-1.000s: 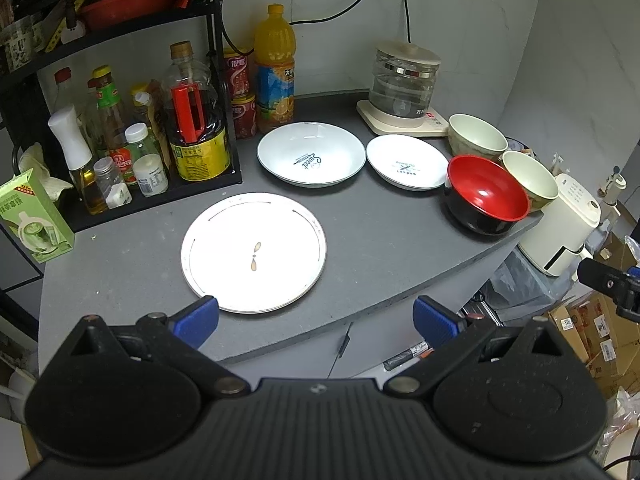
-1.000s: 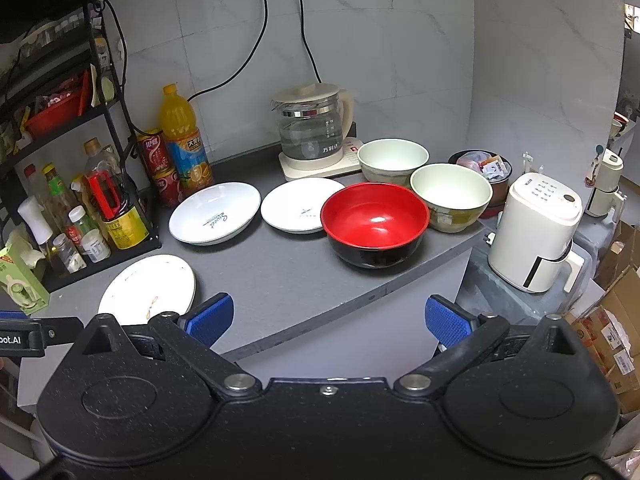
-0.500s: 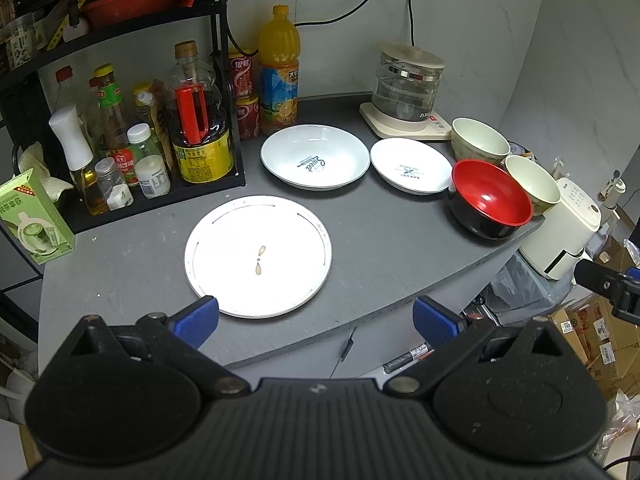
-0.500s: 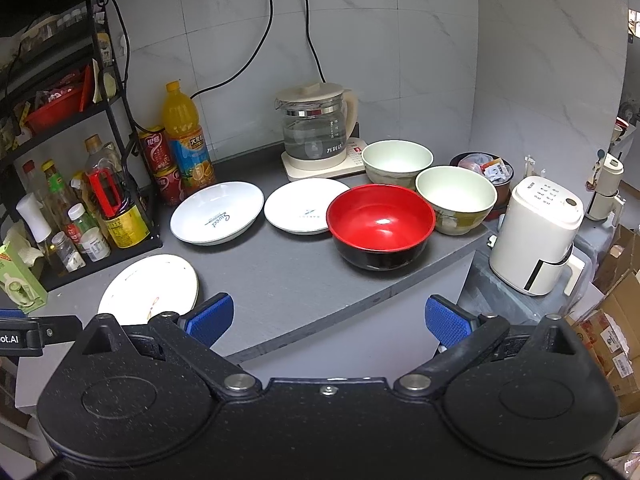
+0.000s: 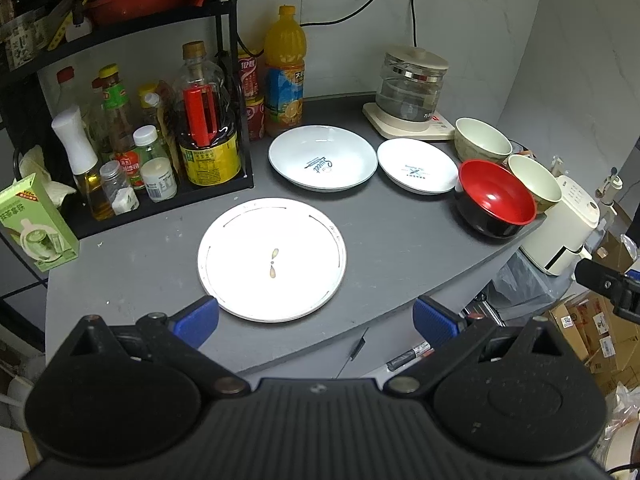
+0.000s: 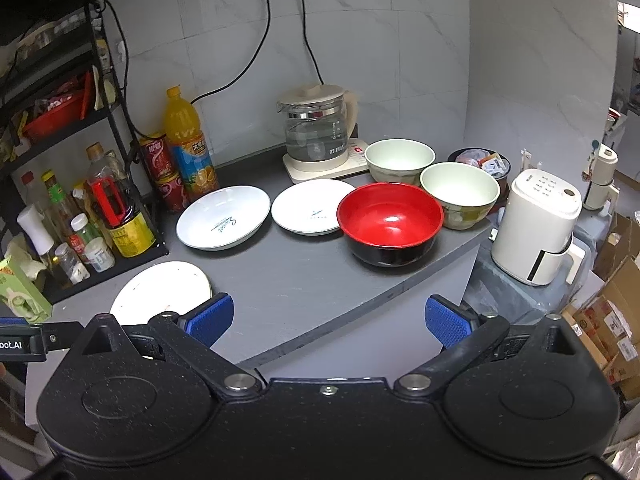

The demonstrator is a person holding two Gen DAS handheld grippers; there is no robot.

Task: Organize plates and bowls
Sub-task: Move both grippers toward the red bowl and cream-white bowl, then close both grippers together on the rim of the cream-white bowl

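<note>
Since nothing was stacked yet, basically zero progress. Whole job left.

Grey curved countertop (image 5: 392, 248), with dishes spread out singly. Nearest the front edge: big flat white plate (image 5: 272, 258). Behind it: wide white shallow dish with script lettering (image 5: 322, 158), then smaller white saucer-like plate (image 5: 417, 165) just beside. Right end: red-and-black lacquer bowl (image 6: 390, 222), touching or nearly touching two pale cream bowls (image 6: 460, 192) (image 6: 400, 158).

Left gripper (image 5: 316, 322) spread wide, empty, hovering off the counter's front edge near the flat plate. Right gripper (image 6: 328, 316) same deal, gaping and empty, facing the red bowl.
</note>
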